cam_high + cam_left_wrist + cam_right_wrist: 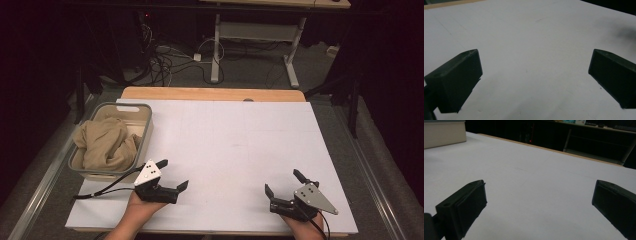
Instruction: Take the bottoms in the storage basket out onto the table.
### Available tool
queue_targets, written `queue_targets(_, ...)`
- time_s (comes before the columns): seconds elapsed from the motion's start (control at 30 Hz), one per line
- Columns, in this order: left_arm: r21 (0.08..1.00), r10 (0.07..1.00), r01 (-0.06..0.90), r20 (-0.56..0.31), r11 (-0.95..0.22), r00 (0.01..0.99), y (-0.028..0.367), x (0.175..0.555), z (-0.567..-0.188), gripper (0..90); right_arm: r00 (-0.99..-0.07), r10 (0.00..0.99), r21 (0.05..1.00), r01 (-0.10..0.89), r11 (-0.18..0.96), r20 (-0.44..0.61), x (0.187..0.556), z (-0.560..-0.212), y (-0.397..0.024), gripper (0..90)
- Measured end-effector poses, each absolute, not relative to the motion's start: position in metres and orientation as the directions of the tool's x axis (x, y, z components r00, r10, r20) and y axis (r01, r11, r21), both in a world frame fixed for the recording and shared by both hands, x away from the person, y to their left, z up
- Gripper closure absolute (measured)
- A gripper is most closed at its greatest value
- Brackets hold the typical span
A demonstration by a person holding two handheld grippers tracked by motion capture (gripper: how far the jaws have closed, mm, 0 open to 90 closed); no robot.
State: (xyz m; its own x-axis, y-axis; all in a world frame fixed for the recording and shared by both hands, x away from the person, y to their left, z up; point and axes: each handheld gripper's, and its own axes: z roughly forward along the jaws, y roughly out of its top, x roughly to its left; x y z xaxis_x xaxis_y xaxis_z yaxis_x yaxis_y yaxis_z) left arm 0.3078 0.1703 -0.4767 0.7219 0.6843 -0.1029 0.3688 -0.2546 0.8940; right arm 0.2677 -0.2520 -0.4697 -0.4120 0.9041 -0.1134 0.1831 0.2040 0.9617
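Observation:
A beige cloth (105,142) lies crumpled inside a grey-rimmed basket (146,111) at the left of the white table. My left gripper (172,175) rests near the table's front edge, just right of the basket's near corner, open with nothing between its jaws. In the left gripper view the left gripper (534,72) has both jaws wide apart over bare white surface. My right gripper (284,183) sits at the front right, also open and holding nothing. The right gripper view shows the right gripper (539,202) with jaws spread, and the basket's wall (444,133) far off at upper left.
The white sheet (230,150) covers the wooden table (210,93). Beyond the far edge are floor cables (165,62) and the legs of another desk (216,45). Dark curtains stand on both sides.

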Motion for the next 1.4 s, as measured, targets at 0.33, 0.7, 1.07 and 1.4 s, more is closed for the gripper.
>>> queue_targets(0.33,0.899,0.688,0.361,-0.099,-0.248,0.719,0.172,0.308,-0.475,0.0,-0.422,0.898,0.961,0.174,0.213,-0.123,0.265,-0.470,-0.251,0.4)
queue_targets(0.7,0.904,0.669,0.356,-0.113,-0.238,0.735,0.175,0.307,-0.469,0.0,-0.427,0.896,0.959,0.179,0.218,-0.124,0.264,-0.471,-0.251,0.4)
queue_targets(1.07,0.918,0.639,0.319,-0.101,-0.237,0.762,0.183,0.297,-0.439,0.0,-0.431,0.893,0.959,0.176,0.223,-0.129,0.264,-0.471,-0.250,0.4)
queue_targets(1.4,0.919,0.665,0.300,-0.057,-0.257,0.745,0.195,0.294,-0.422,0.0,-0.433,0.891,0.958,0.175,0.228,-0.133,0.264,-0.472,-0.249,0.4)
